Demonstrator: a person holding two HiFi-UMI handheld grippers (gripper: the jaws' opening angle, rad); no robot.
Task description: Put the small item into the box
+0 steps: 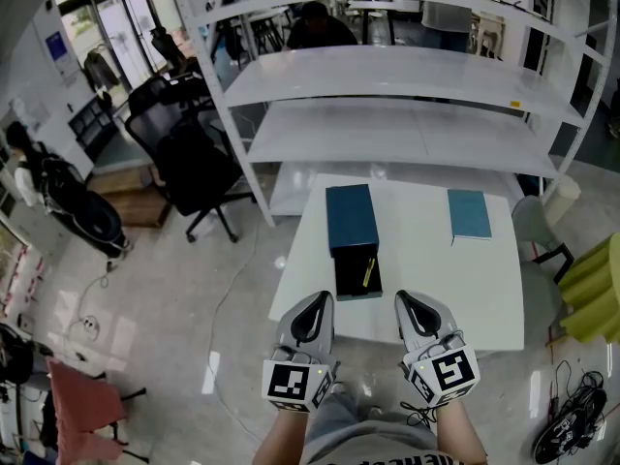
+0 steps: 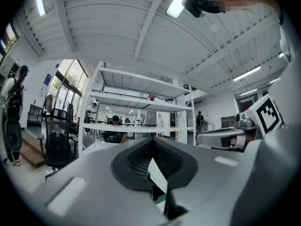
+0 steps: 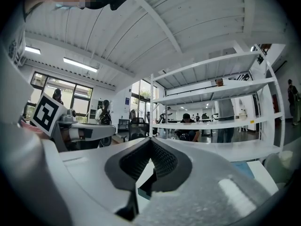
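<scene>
1. Head view: finds the small item (image 1: 371, 271), slim and gold-coloured, already inside the dark tray of the open box (image 1: 347, 279) on the white surface (image 1: 426, 279); places the teal lid (image 1: 351, 218) just beyond the tray, against its far edge
2. Same view: judges the placing step done, going by that lie; calls next, at most, for drawing both tools clear, or for opening a tool and fetching the lid to close up
3. Same view: reads the item's long axis as running roughly near-to-far along the tray, far end tipped slightly right; sits toward the tray's right side; cannot tell one end from the other at this size
4. Same view: shows the left tool (image 1: 320, 303) and right tool (image 1: 405, 303) side by side over the surface's near edge, short of the box, touching nothing; notes a flat teal piece (image 1: 470, 214) well apart at the far right
5. Left gripper view: shows the left tool (image 2: 151, 147) closed, pads tip to tip, gripping nothing; glimpses only a sliver of white and teal through the slit below; misses the item entirely
6. Right gripper view: shows the right tool (image 3: 150, 146) likewise closed and empty; catches the flat teal piece (image 3: 244, 168) low at the right; misses the item here too
</scene>
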